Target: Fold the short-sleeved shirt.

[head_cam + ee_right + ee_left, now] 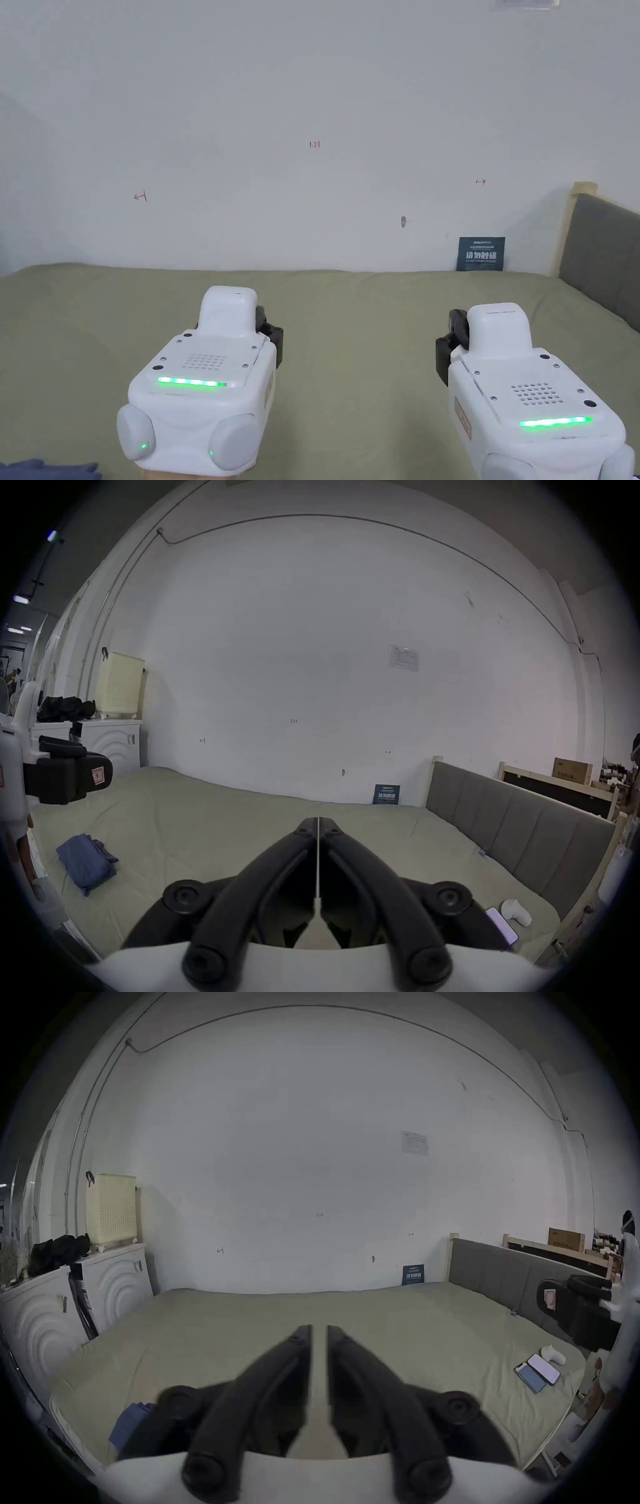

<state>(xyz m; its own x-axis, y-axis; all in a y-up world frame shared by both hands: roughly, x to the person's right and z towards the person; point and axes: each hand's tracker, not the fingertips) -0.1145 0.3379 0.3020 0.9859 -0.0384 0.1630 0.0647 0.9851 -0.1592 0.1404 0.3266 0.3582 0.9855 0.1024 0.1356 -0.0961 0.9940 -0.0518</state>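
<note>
The blue shirt [86, 862] is seen bunched at the lower left on the green bedsheet [207, 826], partly hidden in the left gripper view. The left gripper [319, 1333] is slightly parted and empty; the right gripper [318, 824] is clenched on nothing.

The bed [214, 830] runs along the wall [312, 94], its headboard [519, 826] at the right end. A shirt [86, 861] lies bunched at the near left edge of the bed — well apart from two phones [538, 1371] at the near right edge, side by side, with a small object [554, 1354] just behind them. A sign [480, 253] leans on the wall near the headboard. Beyond the bed's left end stand cabinets [110, 1286] — a basket [110, 1208] on top.
</note>
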